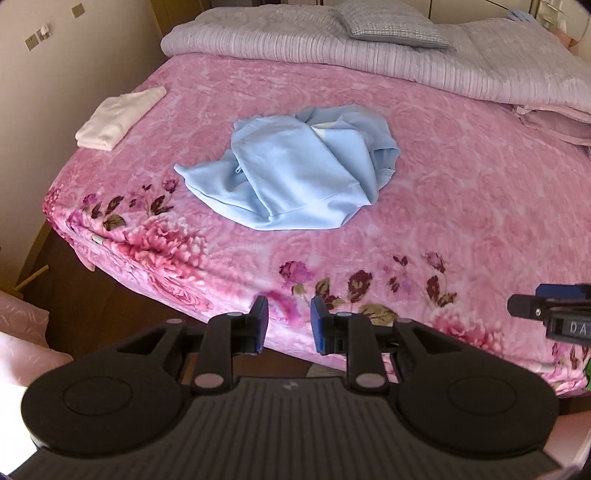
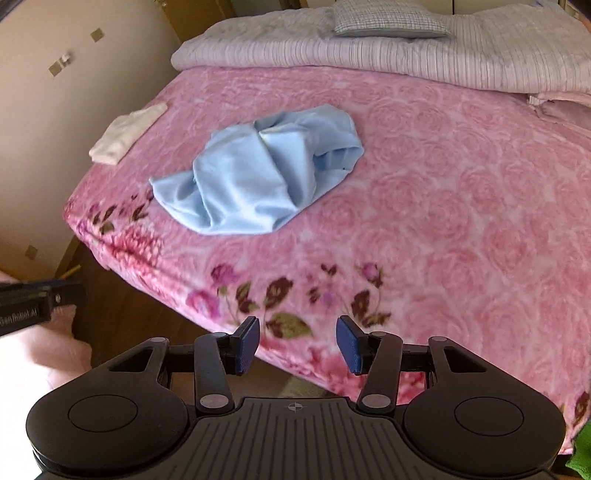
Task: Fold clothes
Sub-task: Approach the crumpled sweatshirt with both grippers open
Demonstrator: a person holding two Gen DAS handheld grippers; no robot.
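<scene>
Place: a home bedroom.
Evidence: bed under a pink floral blanket, pillow and quilt at its head, wall switches.

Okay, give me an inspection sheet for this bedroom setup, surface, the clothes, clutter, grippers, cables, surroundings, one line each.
Surface: pink floral blanket covering the bed, lying flat.
Job's things: light blue garment crumpled mid-bed, unfolded; white garment folded near the bed's left edge.
Clutter: lilac quilt bunched along the far end with a checked pillow on it.
Grippers: left gripper open, nothing between its fingers, at the near bed edge; right gripper open wider, also empty. Neither touches the clothes.
Cables: nothing seen.
Surroundings: cream wall to the left with switch plates; dark wooden floor beside the bed.
</scene>
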